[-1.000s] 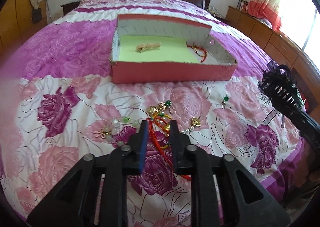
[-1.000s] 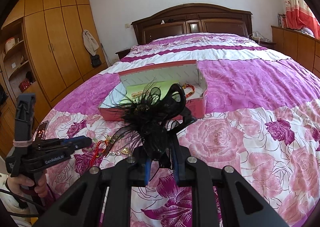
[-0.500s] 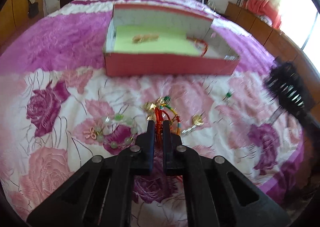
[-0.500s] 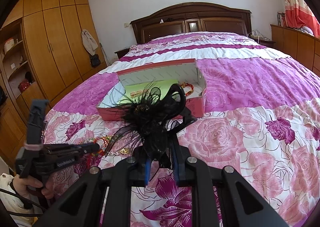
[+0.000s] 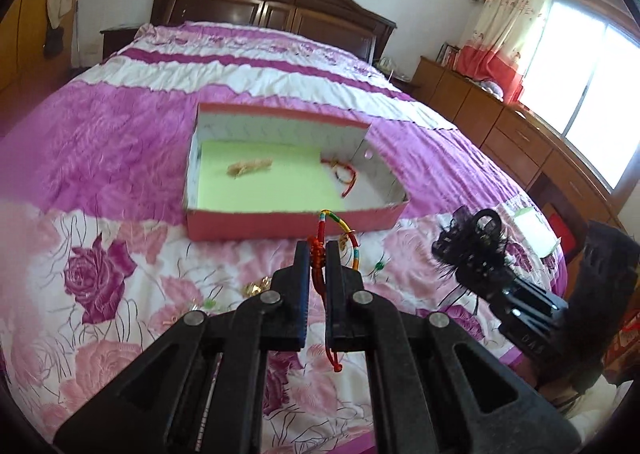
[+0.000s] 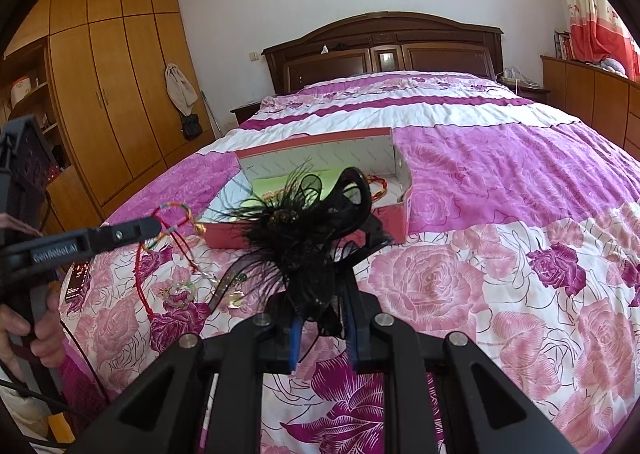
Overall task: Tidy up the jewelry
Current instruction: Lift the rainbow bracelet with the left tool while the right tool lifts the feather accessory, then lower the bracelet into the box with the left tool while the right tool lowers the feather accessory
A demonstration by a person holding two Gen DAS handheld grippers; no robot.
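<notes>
1. The pink box sits open on the floral bedspread and serves as the landmark; its floor is lined with pale green paper.
2. The left gripper hangs above the bedspread just in front of the box's near wall, its jaws clamped on the knot of a red cord bracelet; a multicoloured loop of it rises toward the box and a red tail dangles below the jaws.
3. From the right wrist view, that bracelet hangs off the bed at the left of the box, with a long red strand drooping to the cover.
4. The right gripper is closed on a black feathered hair ornament, held in front of the box's right part.
5. Inside the box lie a small golden piece near the middle and a red bracelet toward the right wall.
6. More jewellery lies on the bedspread in front of the box: a gold trinket and green beads.
</notes>
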